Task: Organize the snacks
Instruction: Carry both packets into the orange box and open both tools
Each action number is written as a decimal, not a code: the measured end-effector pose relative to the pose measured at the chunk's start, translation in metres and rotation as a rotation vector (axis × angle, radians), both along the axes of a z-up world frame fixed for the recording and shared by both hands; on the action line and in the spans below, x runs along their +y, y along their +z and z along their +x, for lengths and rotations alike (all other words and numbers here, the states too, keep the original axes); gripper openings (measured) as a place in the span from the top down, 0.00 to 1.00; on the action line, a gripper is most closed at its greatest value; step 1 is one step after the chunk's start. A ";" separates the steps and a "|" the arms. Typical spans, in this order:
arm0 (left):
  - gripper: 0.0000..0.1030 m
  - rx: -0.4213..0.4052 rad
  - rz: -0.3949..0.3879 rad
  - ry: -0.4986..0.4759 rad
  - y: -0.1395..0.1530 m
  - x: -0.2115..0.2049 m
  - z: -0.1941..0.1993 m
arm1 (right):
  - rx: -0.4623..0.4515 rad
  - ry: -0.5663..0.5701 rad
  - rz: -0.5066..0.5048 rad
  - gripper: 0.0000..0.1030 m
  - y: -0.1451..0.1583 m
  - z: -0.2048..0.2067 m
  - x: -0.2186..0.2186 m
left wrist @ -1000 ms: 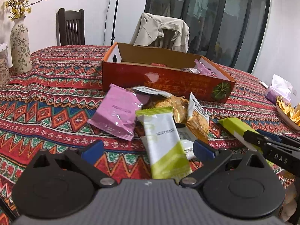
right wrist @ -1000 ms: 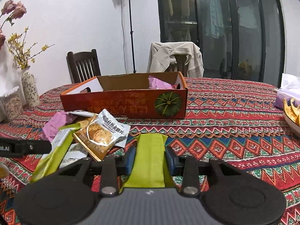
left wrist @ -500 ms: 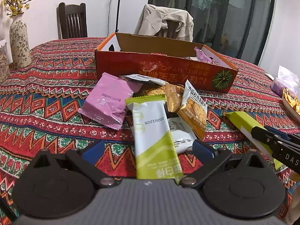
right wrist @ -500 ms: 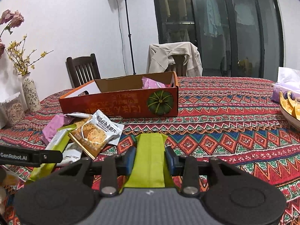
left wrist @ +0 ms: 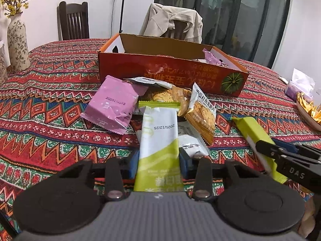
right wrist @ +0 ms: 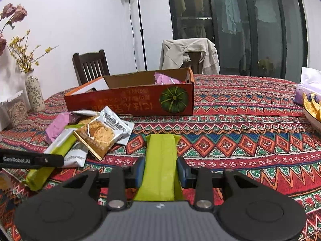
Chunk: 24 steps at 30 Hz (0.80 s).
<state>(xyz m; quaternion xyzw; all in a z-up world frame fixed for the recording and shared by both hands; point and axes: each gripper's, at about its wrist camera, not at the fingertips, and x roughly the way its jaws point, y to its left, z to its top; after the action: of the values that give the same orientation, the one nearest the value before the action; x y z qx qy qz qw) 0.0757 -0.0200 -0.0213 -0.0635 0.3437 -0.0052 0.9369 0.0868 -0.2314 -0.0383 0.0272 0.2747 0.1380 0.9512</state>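
The table (right wrist: 250, 140) under its patterned cloth carries the red cardboard box (right wrist: 130, 102), open-topped, one pink packet (right wrist: 164, 78) already inside. Just in front of it lies the loose snack pile (left wrist: 160, 100). The left gripper (left wrist: 158, 163) pinches a white-and-green bar (left wrist: 158, 138) at its near end; the right gripper (right wrist: 160, 172) is clamped on a plain green bar (right wrist: 160, 156). Likely risk: both wrappers are slick and held by one end, so either could slide out or droop and catch the box wall
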 end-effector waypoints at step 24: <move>0.61 -0.091 -0.045 -0.047 0.021 0.011 -0.019 | 0.004 -0.006 -0.087 0.67 0.017 -0.003 0.015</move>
<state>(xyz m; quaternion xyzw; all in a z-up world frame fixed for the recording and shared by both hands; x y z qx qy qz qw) 0.0565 -0.0089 -0.0005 -0.0763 0.3018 -0.0378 0.9496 0.0839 -0.2160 -0.0217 -0.0134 0.2821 0.1232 0.9513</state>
